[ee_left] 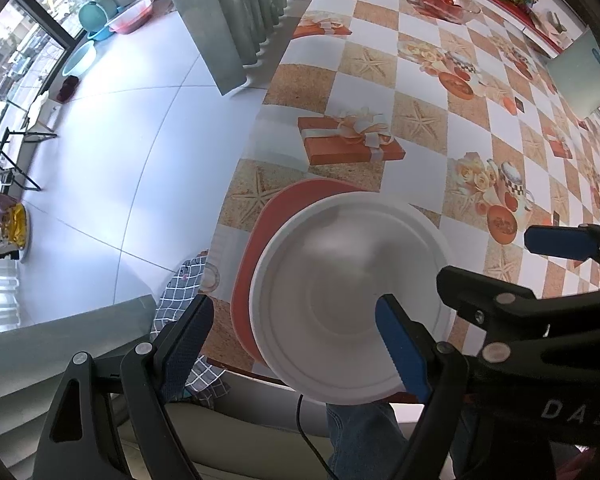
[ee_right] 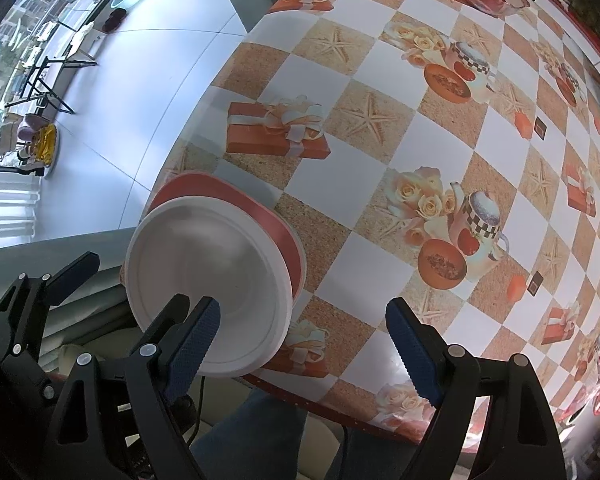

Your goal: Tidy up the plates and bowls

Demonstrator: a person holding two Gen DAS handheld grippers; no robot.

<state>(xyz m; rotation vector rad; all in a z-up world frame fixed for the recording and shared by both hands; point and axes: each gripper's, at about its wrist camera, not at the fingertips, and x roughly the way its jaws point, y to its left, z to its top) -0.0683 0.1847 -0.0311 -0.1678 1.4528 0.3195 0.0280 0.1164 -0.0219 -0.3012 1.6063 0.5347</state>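
White bowl (ee_left: 340, 292) sitting inside/on top of a reddish-pink plate (ee_left: 260, 240), right at the near edge of the table (ee_left: 420, 128), which has that checkered starfish-and-gift-box oilcloth. So the stacking looks pretty much done to me: bowl nested on plate, and I can't spot any other loose plates or bowls near it that need sorting. Only other dishware-ish thing is a glass bowl of tomatoes (ee_left: 440, 2) way off at 12 o'clock, and I doubt that's part of the job.

Both claws are wide open and holding nothing. Left gripper (ee_left: 296, 344) hangs over the stack, with its right-hand finger showing in front of the bowl's inside at about 4 o'clock of the bowl, but whether it touches I can't tell. Right gripper (ee_right: 304, 344) hangs over bare tablecloth, the stack (ee_right: 208, 292) off at its 9 o'clock, with one finger overlapping the bowl rim in the picture.

View differences: the left cam shows a checked cloth (ee_left: 180, 300) hanging past the table edge at 8 o'clock and a pale jug-like container (ee_left: 580, 76) at 2 o'clock. The right cam shows the left gripper (ee_right: 32, 292) from the side and how far the bowl overhangs the plate toward the table edge.
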